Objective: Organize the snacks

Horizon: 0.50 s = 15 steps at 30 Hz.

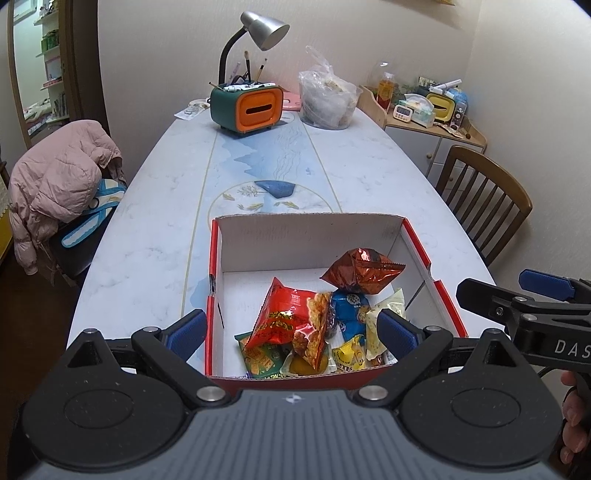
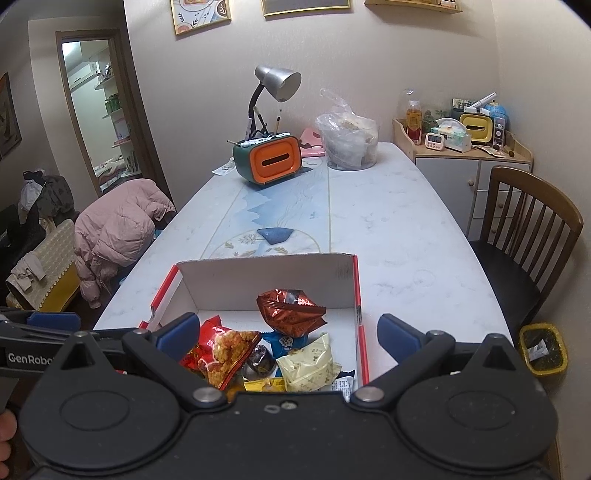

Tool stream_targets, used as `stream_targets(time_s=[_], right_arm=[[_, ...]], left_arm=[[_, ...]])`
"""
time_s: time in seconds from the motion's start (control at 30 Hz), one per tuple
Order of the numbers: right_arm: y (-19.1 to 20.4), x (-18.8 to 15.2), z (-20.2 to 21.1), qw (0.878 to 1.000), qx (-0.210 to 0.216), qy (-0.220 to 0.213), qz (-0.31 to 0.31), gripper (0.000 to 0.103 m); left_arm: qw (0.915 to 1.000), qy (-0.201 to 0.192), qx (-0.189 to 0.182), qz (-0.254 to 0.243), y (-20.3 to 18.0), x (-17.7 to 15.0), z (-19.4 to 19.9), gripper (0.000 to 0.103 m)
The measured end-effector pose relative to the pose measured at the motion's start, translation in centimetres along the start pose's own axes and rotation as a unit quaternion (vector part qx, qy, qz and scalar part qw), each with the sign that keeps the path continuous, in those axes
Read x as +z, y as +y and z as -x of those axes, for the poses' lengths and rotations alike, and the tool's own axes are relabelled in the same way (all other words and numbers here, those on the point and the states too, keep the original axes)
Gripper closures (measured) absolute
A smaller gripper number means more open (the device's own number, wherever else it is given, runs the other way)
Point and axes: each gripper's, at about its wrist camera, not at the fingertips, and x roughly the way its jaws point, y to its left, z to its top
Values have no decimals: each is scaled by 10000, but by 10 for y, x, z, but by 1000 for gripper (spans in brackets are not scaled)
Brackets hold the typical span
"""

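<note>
A red and white cardboard box (image 1: 417,243) (image 2: 356,291) stands on the near end of the table. Several snack packets lie in it: a brown foil bag (image 1: 364,271) (image 2: 290,308), a red bag (image 1: 284,319) (image 2: 225,349), a blue packet (image 1: 349,310), a cream packet (image 2: 310,363) and a yellow one (image 1: 351,356). My left gripper (image 1: 291,334) is open and empty above the box's near edge. My right gripper (image 2: 288,336) is open and empty, also over the box. It shows at the right edge of the left wrist view (image 1: 517,295).
An orange and green tissue box (image 1: 245,107) (image 2: 267,158), a grey lamp (image 1: 260,26) and a clear plastic bag (image 1: 327,98) (image 2: 347,138) stand at the table's far end. Wooden chair (image 2: 524,229) on the right, chair with a pink jacket (image 1: 55,177) on the left. Yellow bin (image 2: 543,349) on the floor.
</note>
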Motion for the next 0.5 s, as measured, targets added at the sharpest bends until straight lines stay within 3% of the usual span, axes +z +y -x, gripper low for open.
stream_targets(time_s=[0.5], right_arm=[[-7,6,4,9999,-157,-32,-11,0]], left_arm=[[9999,-105,-93,24,-4,7,-1,4]])
